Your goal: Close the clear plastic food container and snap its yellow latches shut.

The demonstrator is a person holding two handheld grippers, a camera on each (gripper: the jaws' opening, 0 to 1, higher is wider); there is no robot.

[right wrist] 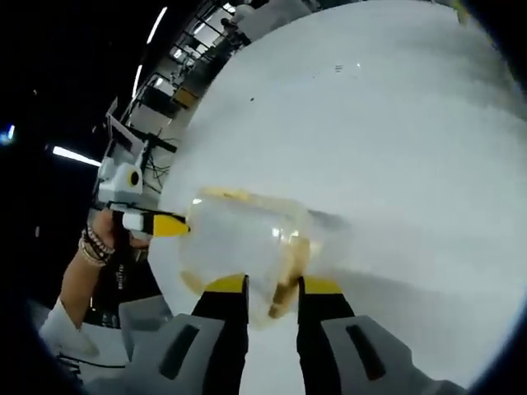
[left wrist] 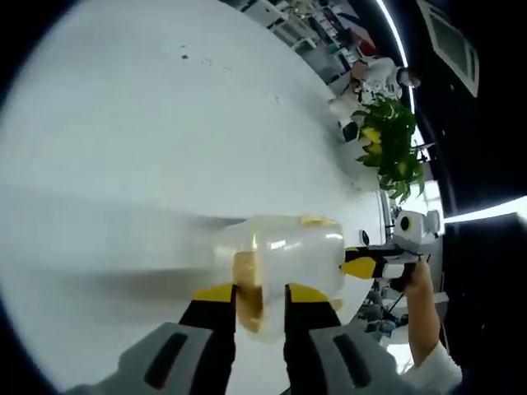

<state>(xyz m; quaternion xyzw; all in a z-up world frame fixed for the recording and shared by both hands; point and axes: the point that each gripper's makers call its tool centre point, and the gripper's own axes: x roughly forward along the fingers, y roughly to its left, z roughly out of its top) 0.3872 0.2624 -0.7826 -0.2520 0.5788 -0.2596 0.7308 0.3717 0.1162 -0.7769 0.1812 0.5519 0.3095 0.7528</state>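
Container: the clear plastic food container (left wrist: 284, 259) rests on the white bench (left wrist: 165, 123), held between the two tools, which meet it from opposite ends; something pale and yellowish shows inside.
Left tool: the left tool (left wrist: 260, 306) has its yellow-tipped jaws narrowly parted around the near end of the container, one on either side of a yellow part, probably a latch (left wrist: 247, 296); contact looks likely, but blur leaves the firmness of the grip uncertain.
Right tool: the right tool (right wrist: 272, 300) stands likewise at the other end, jaws slightly apart and straddling the container's edge where a second latch (right wrist: 288, 271) seems to sit.
Cross-view: in the left gripper view the right tool's yellow tip reaches the container's far end, held by a hand (left wrist: 418, 284); the right gripper view mirrors this.
Lid: appears down on the box, though the seam is too blurred to confirm.
Step in hand: judged to be the latching stage, with both ends addressed at once.
Next move: probably calls for pressing each latch flat against the wall while the opposite tool braces the box against sliding.
Background: a leafy plant (left wrist: 389, 144) stands beyond the bench.
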